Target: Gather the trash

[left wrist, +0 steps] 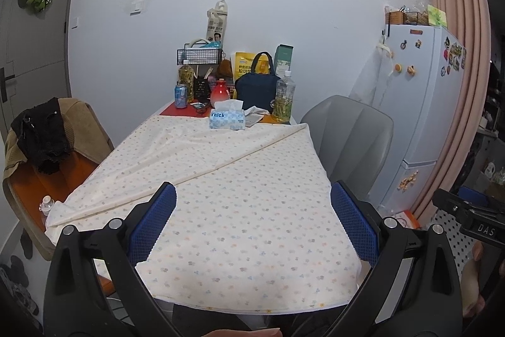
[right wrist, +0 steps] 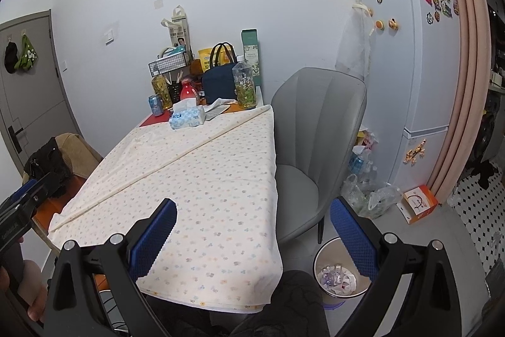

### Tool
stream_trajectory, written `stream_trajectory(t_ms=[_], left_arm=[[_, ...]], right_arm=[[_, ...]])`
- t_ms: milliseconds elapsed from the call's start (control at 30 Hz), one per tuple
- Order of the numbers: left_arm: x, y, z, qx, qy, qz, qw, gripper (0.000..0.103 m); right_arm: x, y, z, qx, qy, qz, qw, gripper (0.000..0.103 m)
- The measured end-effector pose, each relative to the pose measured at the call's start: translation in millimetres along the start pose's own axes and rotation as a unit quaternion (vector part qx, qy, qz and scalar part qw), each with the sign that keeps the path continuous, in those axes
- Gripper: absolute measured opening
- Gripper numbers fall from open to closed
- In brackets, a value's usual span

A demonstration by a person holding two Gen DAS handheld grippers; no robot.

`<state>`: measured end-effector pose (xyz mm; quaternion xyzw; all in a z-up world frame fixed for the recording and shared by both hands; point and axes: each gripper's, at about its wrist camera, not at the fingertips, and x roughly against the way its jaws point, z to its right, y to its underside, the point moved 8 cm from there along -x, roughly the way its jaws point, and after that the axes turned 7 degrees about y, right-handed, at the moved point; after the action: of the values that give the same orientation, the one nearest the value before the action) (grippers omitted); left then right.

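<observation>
My left gripper (left wrist: 252,204) is open and empty above the near end of the table's flowered cloth (left wrist: 240,195). My right gripper (right wrist: 252,220) is open and empty over the table's near right corner. A round waste bin (right wrist: 318,258) with crumpled paper and wrappers inside stands on the floor right of the table, under my right gripper's right finger. A crumpled white paper (left wrist: 254,112) lies at the far end of the table beside a blue tissue box (left wrist: 228,119); it also shows in the right wrist view (right wrist: 217,105). A blue drink can (left wrist: 181,96) stands at the far left.
Bottles (left wrist: 284,98), a navy lunch bag (left wrist: 254,89), a red pot and a wire basket crowd the table's far end. A grey chair (right wrist: 315,147) stands right of the table, an orange chair with clothes (left wrist: 47,141) left. Plastic bags (right wrist: 369,195), a fridge (right wrist: 410,68).
</observation>
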<state>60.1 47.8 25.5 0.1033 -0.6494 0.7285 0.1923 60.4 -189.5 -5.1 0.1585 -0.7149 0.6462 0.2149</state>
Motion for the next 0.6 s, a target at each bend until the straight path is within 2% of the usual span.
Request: stream_trajectory(t_ms=[600], left_arm=[[1.1,-1.3,-2.5,0.002,-0.007,0.000,1.0000,0.097]], right_arm=[[-5.3,3.3,-3.1,-0.002,-0.015,0.004,1.000,0.095]])
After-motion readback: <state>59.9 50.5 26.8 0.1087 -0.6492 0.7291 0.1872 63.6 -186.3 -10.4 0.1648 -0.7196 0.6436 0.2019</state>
